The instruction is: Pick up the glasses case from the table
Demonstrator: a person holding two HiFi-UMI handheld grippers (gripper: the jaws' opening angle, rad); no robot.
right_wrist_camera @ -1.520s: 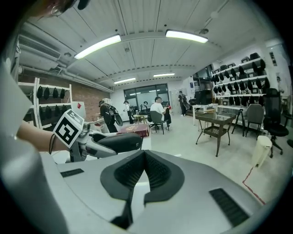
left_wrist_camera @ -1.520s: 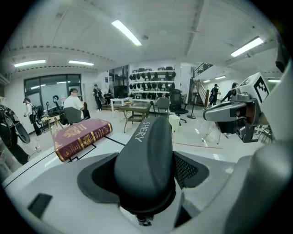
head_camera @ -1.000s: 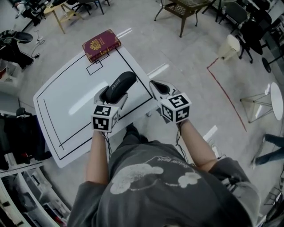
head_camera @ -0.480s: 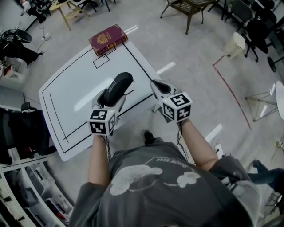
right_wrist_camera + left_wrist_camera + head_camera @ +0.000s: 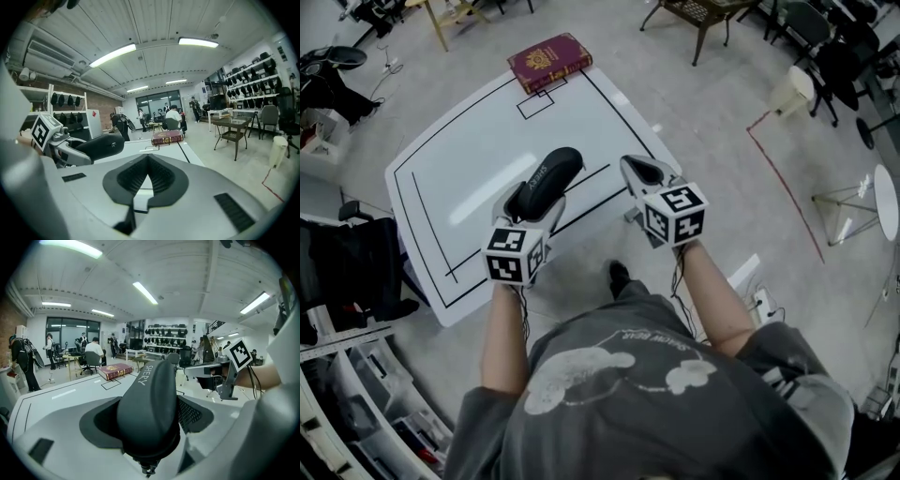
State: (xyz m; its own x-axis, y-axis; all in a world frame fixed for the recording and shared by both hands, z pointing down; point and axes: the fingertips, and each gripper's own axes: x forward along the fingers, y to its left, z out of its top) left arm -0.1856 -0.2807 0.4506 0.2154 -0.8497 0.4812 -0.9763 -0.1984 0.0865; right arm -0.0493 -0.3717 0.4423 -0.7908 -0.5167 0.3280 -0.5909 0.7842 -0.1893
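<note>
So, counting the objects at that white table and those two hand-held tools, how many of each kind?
glasses case: 1
book: 1
grippers: 2, the left gripper and the right gripper
Total: 4

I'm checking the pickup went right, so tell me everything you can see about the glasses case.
The glasses case is a dark, matte, elongated shell with rounded ends, closed, with pale lettering reading SHERY along its top. It lies roughly level, lengthwise along the left tongs, whose pads clamp its near end from both sides. It is held clear above the white table and touches nothing else.
</note>
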